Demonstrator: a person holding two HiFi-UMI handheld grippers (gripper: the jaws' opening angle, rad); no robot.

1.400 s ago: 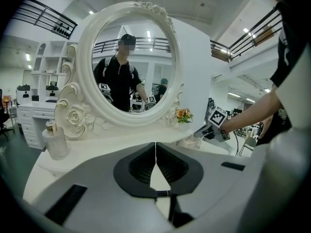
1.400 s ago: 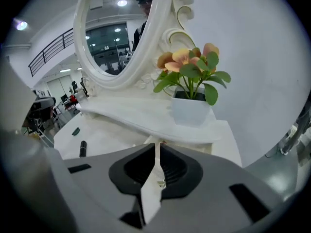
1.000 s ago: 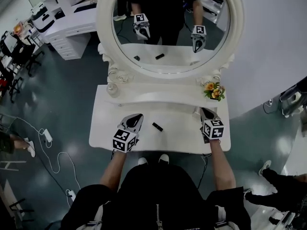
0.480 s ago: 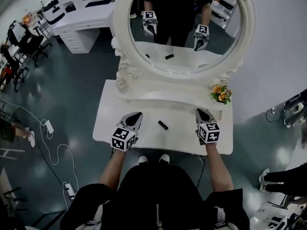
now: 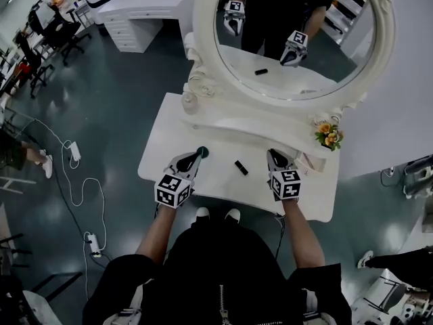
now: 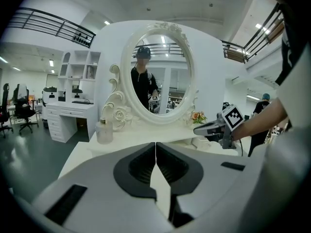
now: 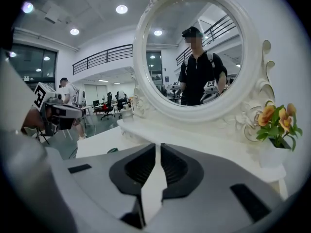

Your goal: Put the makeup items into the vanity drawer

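Makeup stick (image 5: 240,167) lies on vanity (image 5: 169,124), flowers (image 5: 328,135) beyond.

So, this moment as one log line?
left tongs shut, empty; right tongs just opening, empty; small black tube on white vanity tabletop

Watching the feeds from my end, I'm not finding any readable text, brand or number anywhere, and I'm only seeing black-and-white square markers on the left cube (image 5: 172,190) and right cube (image 5: 285,183), no actual letters.
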